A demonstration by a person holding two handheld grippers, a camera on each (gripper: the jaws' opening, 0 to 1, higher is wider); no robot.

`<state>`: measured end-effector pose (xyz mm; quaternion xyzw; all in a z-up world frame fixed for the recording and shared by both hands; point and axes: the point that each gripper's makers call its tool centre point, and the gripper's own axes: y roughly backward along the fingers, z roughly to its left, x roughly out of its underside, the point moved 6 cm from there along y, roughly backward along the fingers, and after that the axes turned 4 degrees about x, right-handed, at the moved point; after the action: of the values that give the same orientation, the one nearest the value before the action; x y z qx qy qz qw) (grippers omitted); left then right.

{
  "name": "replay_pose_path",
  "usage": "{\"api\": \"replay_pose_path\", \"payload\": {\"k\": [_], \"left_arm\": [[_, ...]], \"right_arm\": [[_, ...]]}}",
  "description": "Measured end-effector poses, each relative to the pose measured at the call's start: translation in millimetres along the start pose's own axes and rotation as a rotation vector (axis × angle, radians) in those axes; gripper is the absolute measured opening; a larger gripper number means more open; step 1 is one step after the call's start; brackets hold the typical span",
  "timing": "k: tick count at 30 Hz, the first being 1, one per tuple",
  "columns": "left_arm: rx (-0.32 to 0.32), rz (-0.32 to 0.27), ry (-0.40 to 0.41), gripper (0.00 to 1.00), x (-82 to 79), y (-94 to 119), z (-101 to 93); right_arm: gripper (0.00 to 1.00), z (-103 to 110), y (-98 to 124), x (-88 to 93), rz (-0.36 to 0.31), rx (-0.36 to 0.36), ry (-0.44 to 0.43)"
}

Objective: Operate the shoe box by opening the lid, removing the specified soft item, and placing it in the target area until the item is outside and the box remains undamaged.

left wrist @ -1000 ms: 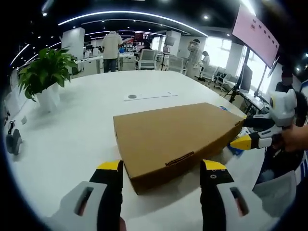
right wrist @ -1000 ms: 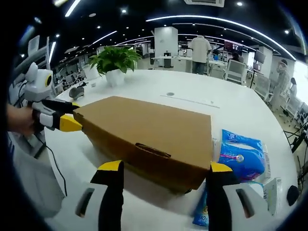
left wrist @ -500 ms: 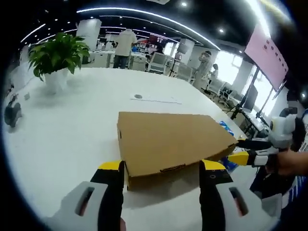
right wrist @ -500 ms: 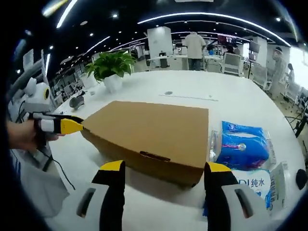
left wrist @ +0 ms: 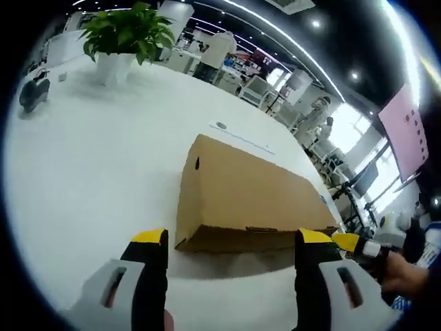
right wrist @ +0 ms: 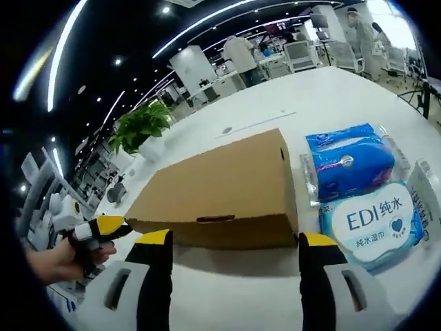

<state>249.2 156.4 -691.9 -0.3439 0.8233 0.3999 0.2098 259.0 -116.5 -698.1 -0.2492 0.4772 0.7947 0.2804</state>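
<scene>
Both grippers are just hanging with jaws spread wide, nothing between them. The left gripper (left wrist: 231, 241) has its yellow-tipped jaws level and parallel, and so does the right gripper (right wrist: 238, 241). In the right gripper view a hand (right wrist: 58, 258) grips the left gripper's handle at near left.

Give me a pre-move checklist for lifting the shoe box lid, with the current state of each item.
1. Lid closed and flat on the shoe box: ok.
2. Box free of visible dents or tears: ok on the faces shown.
3. Left gripper open, jaws straddling the near box edge: ok.
4. Right gripper open, facing the side with the lid tab: ok.
5. Bare white table beside the box for setting the item down: ok.
6. Soft item inside the box: cannot tell, lid hides it.
7. Blue tissue packs apart from the box: ok.
</scene>
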Motion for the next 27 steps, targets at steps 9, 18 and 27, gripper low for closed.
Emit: {"api": "replay_pose_path", "payload": {"k": [9, 18, 27], "left_arm": [[0.013, -0.140, 0.247, 0.85, -4.2, -7, 6.0], [0.031, -0.129, 0.308, 0.76, 2.4, -19, 11.4], [0.021, -0.098, 0.282, 0.74, 5.7, -29, 11.7]], "right_arm": [[0.77, -1, -10, -6.7, -0.054, -0.019, -0.212], [0.78, -8, -21, -5.7, -0.071, 0.004, -0.292], [0.75, -12, -32, -1.8, -0.079, 0.025, -0.234]]}}
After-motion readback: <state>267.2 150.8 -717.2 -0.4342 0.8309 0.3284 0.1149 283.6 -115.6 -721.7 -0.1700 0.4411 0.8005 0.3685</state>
